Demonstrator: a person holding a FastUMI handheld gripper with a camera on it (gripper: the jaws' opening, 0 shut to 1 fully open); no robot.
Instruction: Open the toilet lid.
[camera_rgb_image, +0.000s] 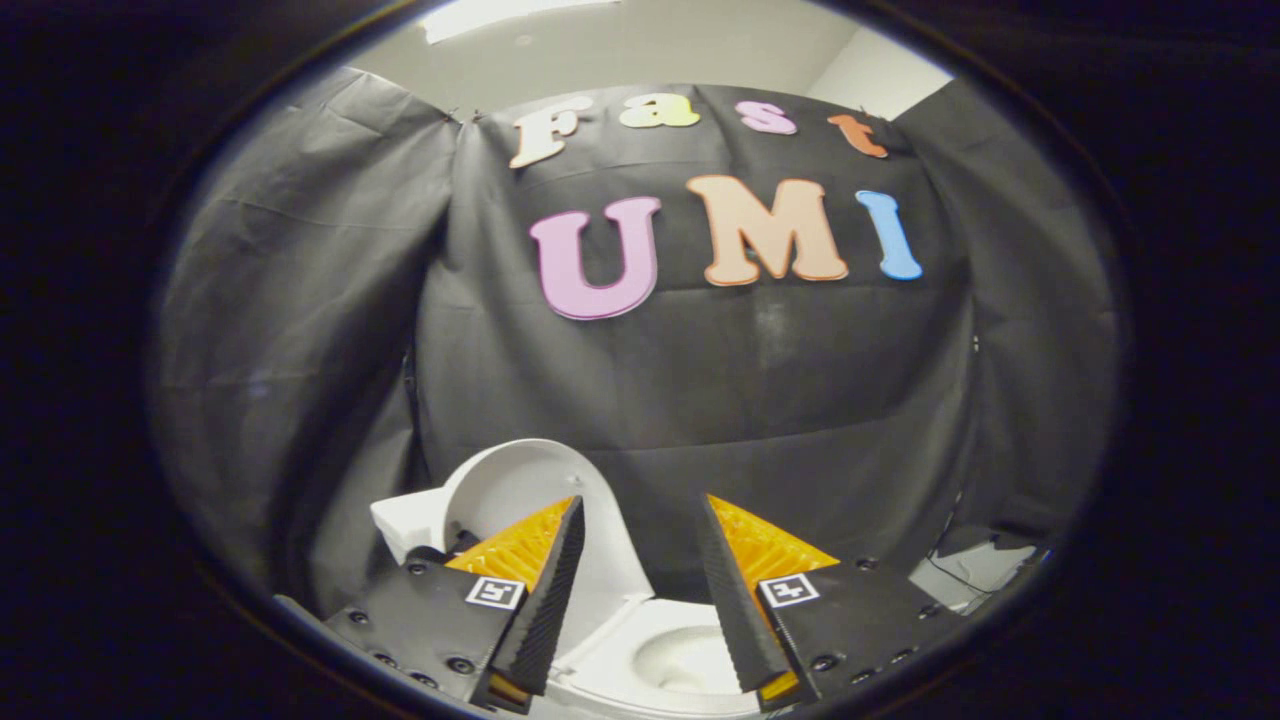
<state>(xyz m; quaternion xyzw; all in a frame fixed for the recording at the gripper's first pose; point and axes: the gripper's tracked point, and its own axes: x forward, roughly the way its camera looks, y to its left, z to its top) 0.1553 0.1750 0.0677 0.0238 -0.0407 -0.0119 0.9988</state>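
The gripper (640, 580) stands open and empty, while the toilet lid (520, 485) is raised upright just beyond its left finger, above the exposed bowl (680, 655).

Past my tool's (640, 510) spread, empty fingers, the floor (985, 575) shows as a pale patch at about four o'clock, at the foot of the black cloth wall. A thin dark cable (958, 577) lies across it. The toilet (690, 660) stands low at six o'clock; its base is hidden from me.
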